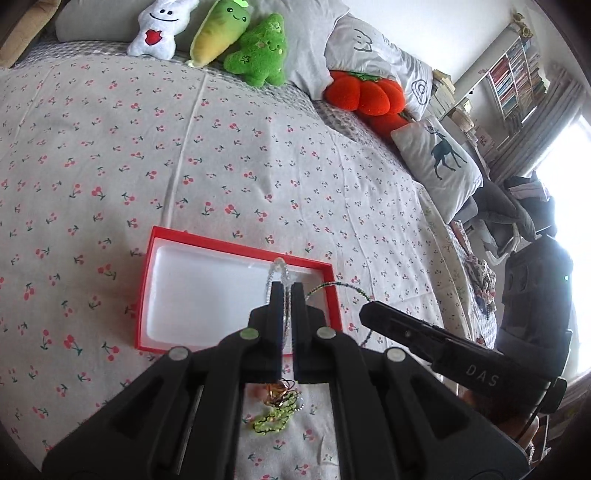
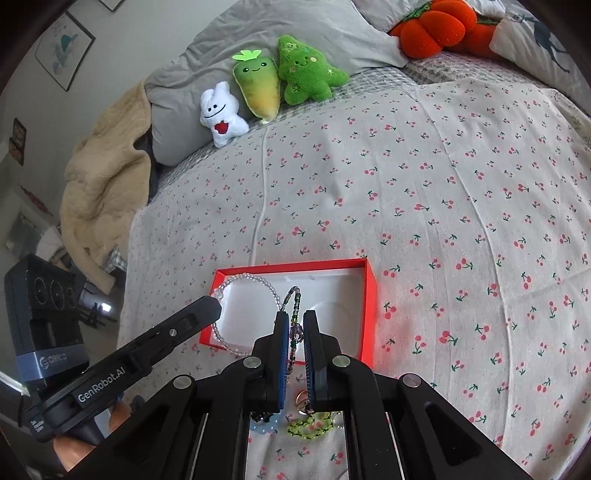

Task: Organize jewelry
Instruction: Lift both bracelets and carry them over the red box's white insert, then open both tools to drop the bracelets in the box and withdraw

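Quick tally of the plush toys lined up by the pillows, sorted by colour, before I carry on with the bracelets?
White: 1, the bunny
Yellow-green: 1, the carrot
Green: 1, the tree
Orange-red: 1, the pumpkin
Total: 4

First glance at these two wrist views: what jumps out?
The red box with its white lining sits open on the cherry-print bedspread, straight ahead of both grippers. The left gripper pinches a clear bead bracelet over the box, and the right gripper pinches a dark bead strand beside it. At the head of the bed, plush toys lean on grey pillows.
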The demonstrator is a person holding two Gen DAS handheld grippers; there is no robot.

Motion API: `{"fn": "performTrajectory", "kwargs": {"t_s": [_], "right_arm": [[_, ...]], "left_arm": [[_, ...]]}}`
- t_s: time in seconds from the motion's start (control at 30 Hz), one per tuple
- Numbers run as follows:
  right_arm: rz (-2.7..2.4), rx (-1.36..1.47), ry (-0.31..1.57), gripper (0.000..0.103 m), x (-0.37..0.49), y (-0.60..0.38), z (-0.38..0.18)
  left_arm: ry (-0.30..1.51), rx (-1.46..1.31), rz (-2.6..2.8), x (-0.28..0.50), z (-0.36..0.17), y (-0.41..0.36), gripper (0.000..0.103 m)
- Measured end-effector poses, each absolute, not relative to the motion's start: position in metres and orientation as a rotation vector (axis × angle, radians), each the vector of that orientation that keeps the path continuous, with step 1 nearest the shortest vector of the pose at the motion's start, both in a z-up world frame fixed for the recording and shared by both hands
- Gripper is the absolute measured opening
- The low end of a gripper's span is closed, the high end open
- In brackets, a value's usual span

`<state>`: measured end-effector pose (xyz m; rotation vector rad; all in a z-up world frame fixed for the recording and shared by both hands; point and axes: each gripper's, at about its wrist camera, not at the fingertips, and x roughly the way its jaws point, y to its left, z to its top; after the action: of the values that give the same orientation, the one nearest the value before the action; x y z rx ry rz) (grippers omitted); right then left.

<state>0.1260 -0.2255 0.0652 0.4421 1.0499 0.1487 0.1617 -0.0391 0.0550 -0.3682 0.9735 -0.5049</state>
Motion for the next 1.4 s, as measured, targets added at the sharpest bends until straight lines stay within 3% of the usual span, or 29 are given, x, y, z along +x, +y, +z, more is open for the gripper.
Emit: {"fn": "performTrajectory", "kwargs": {"t_s": [0.8, 0.87, 0.93, 1.03, 1.1, 1.13, 1.2, 1.23, 1.27, 1.4], "right_arm": [[0.15, 0.335, 1.068, 0.009, 0.151, -0.215, 0.03], [0.128, 0.281, 1.067, 0.01, 0.149, -0.211, 0.033], [0.136, 0.244, 1.067, 0.015, 0.146, -0.208, 0.038], [0.127, 0.207, 1.054, 0.017, 0.134, -0.21, 0.049], [0.121, 0.199, 1.048, 0.02, 0.125, -0.213, 0.056], [0.122, 0.201, 1.044, 0.023, 0.119, -0.214, 0.059], [0.122, 0.201, 1.036, 0.042, 0.108, -0.217, 0.066], [0.121, 0.202, 1.018, 0.064, 0.1, -0.217, 0.07], [0.123, 0.196, 1.0, 0.071, 0.093, -0.217, 0.074], [0.144, 0.174, 0.998, 0.071, 0.068, -0.214, 0.081]], "left_arm": [[0.991, -0.094, -0.263, 0.172, 0.026, -0.029, 0.005], [0.984, -0.078, -0.254, 0.169, 0.03, -0.029, 0.012], [0.964, -0.052, -0.258, 0.162, 0.037, -0.03, 0.033], [0.927, -0.01, -0.238, 0.148, 0.047, -0.03, 0.054], [0.91, 0.005, -0.227, 0.137, 0.052, -0.029, 0.063], [0.902, 0.014, -0.221, 0.132, 0.054, -0.029, 0.069], [0.89, 0.036, -0.203, 0.12, 0.057, -0.029, 0.079], [0.886, 0.046, -0.198, 0.114, 0.058, -0.028, 0.082], [0.888, 0.053, -0.197, 0.109, 0.058, -0.028, 0.082], [0.93, 0.06, -0.196, 0.086, 0.054, -0.023, 0.084]]}}
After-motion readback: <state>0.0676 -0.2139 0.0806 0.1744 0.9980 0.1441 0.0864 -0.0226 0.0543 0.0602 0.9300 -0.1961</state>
